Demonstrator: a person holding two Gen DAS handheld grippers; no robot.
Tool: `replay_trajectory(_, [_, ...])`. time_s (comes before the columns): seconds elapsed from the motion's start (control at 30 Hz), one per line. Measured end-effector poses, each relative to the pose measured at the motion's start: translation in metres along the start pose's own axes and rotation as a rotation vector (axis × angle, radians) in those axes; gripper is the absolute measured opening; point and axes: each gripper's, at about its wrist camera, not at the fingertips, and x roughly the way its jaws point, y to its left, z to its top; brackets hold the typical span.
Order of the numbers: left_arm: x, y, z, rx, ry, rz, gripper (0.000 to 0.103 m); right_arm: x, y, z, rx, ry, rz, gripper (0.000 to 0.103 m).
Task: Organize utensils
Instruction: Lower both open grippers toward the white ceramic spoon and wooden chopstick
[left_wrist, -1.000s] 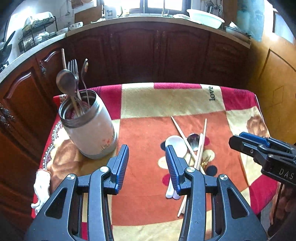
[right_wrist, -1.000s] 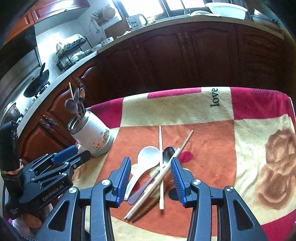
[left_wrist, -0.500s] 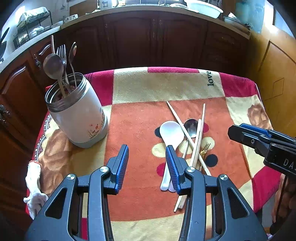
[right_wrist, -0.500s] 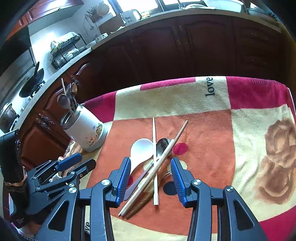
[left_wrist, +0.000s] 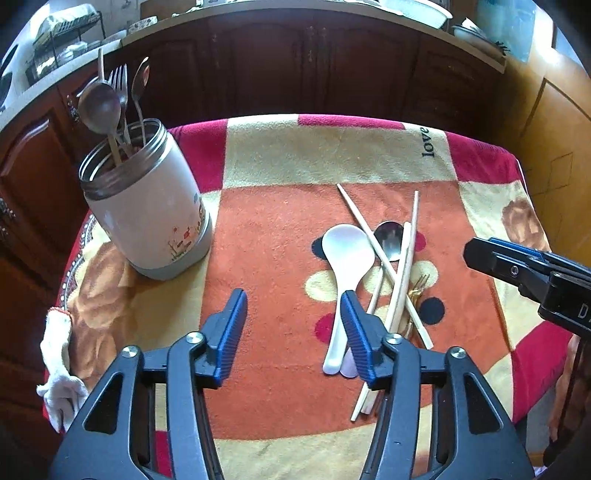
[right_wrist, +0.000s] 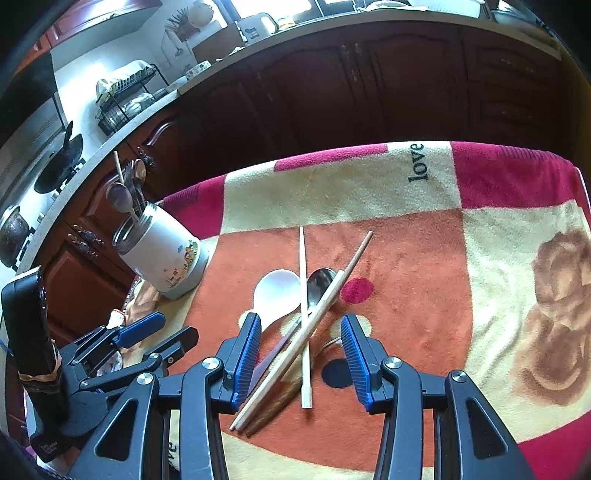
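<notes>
With the left gripper (left_wrist: 293, 328) empty and its jaws opening, and the right gripper (right_wrist: 299, 356) half-wide, probably empty, above the pile, we should take first the top chopstick (right_wrist: 301, 336), with the jar (right_wrist: 162, 254) at ten o'clock.

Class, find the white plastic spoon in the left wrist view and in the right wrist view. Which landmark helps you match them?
Left wrist view: white plastic spoon, right of centre, bowl away from camera.
Right wrist view: centre, left of the chopsticks.
Shared landmark: white utensil jar, at left in both.
</notes>
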Motion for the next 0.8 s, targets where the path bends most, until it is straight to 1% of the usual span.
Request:
replay_trajectory(0.03, [0.003,0.003,0.000,-0.013,0.003,-0.002,0.058,0.001,-0.001,0.000,0.003,0.002,-0.004,0.043])
replay_trajectory(0.1, [0.010,0.010,-0.002,-0.035,0.009,-0.007,0.058,0.005,-0.006,-0.001,0.016,0.005,-0.010,0.043])
replay_trajectory(0.2, [0.021,0.019,-0.005,-0.066,0.015,0.004,0.058,0.010,-0.013,-0.003,0.032,0.011,-0.028,0.043])
replay_trajectory(0.33, [0.038,0.031,-0.012,-0.111,0.042,0.016,0.058,0.018,-0.024,-0.004,0.060,0.030,-0.042,0.043])
replay_trajectory(0.4, [0.042,0.034,-0.013,-0.121,0.049,0.019,0.058,0.019,-0.026,-0.003,0.064,0.032,-0.045,0.043])
replay_trajectory(0.63, [0.045,0.039,-0.009,-0.130,0.035,0.027,0.058,0.028,-0.033,0.001,0.078,0.039,-0.049,0.044])
replay_trajectory(0.8, [0.045,0.038,-0.006,-0.135,0.037,0.006,0.058,0.037,-0.036,0.003,0.079,0.044,-0.024,0.044])
